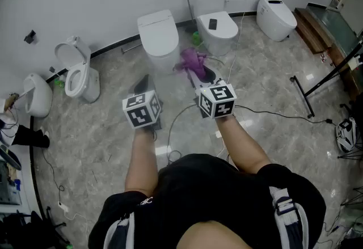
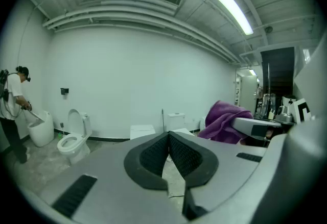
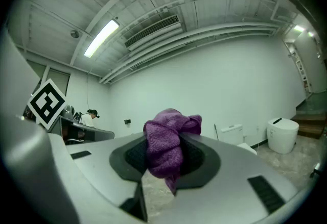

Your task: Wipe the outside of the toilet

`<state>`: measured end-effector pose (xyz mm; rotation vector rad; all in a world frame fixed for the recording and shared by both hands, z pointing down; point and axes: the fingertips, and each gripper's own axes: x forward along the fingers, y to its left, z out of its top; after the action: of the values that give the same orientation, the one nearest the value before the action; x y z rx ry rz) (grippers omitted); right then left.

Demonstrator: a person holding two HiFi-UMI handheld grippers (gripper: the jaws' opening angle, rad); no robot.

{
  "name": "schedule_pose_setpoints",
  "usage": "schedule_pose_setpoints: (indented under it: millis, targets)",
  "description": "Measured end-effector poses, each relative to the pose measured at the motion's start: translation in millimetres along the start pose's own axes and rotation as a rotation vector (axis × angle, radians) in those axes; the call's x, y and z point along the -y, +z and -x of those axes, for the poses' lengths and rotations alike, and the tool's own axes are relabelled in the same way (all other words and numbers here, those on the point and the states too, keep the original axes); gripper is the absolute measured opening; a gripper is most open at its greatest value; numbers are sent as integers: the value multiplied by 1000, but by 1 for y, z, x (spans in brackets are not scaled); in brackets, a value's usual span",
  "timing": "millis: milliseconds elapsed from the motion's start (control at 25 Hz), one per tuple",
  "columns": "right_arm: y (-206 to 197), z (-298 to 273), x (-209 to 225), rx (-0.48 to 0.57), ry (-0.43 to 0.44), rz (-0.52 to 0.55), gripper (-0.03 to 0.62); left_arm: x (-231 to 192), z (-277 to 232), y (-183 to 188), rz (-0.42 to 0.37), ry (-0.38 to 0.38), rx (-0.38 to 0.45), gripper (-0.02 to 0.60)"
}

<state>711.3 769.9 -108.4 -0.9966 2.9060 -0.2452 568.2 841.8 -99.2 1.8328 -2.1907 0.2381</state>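
Observation:
Several white toilets stand along the far wall. A closed-lid toilet is straight ahead, and another toilet with a dark object on its lid is to its right. My right gripper is shut on a purple cloth, held above the floor short of the closed-lid toilet. The cloth hangs bunched from the jaws. My left gripper is beside it on the left, shut with nothing between its pads.
An open-lid toilet and a low white bowl stand at the left, where another person works. A smart toilet is far right. Cables cross the marble floor; a black stand is on the right.

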Motion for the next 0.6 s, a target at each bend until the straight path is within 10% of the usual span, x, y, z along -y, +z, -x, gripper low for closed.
schedule_pose_setpoints:
  millis: [600]
  targets:
    - [-13, -10, 38, -27, 37, 13, 112, 19, -26, -14, -21, 39, -5, 11]
